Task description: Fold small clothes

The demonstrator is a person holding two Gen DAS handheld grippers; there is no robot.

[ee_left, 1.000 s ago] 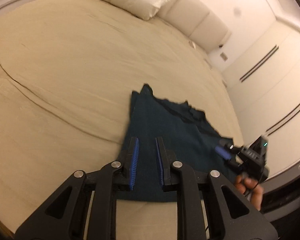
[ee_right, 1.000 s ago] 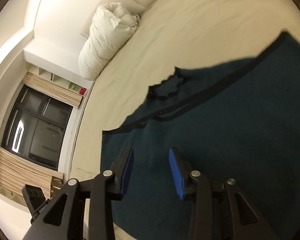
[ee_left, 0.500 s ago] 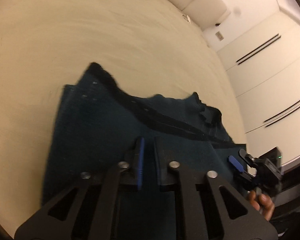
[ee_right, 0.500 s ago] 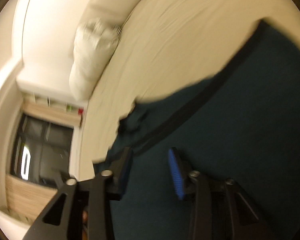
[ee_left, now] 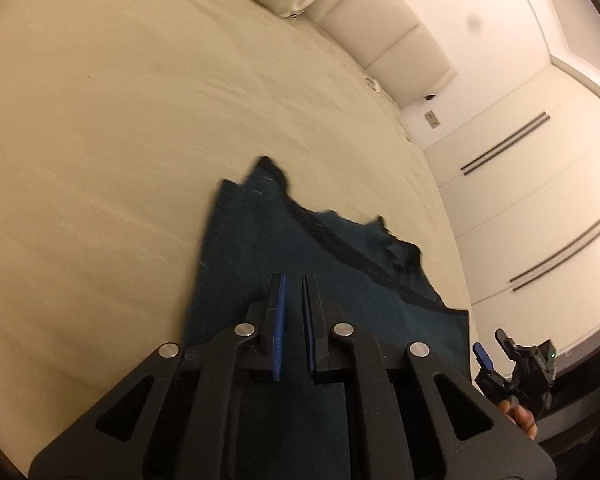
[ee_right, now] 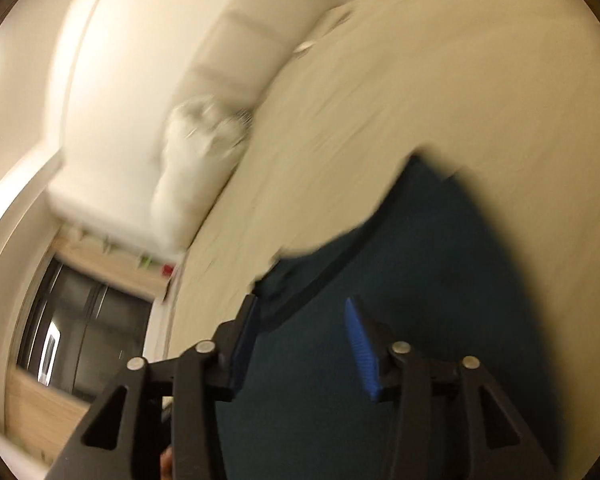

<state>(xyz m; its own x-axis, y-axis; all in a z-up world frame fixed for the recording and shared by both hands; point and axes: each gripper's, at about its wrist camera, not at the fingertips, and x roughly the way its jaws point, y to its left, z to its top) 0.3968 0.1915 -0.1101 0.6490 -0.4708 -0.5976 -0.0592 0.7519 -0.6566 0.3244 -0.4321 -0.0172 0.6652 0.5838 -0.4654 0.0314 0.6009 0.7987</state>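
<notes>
Dark teal garment [ee_left: 300,248] flat on bed [ee_left: 120,120]; left gripper [ee_left: 294,280] jaws nearly together, seemingly empty; right gripper [ee_right: 300,304] jaws apart, just widened, gripping nothing.

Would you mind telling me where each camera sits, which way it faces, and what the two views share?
Left wrist: rides the left tongs, nearly shut over the dark teal garment, facing the headboard; the right tongs and a hand show.
Right wrist: rides the right tongs, open above the garment, facing pillow and window.
Shared: garment, bed, pillow, headboard.
</notes>
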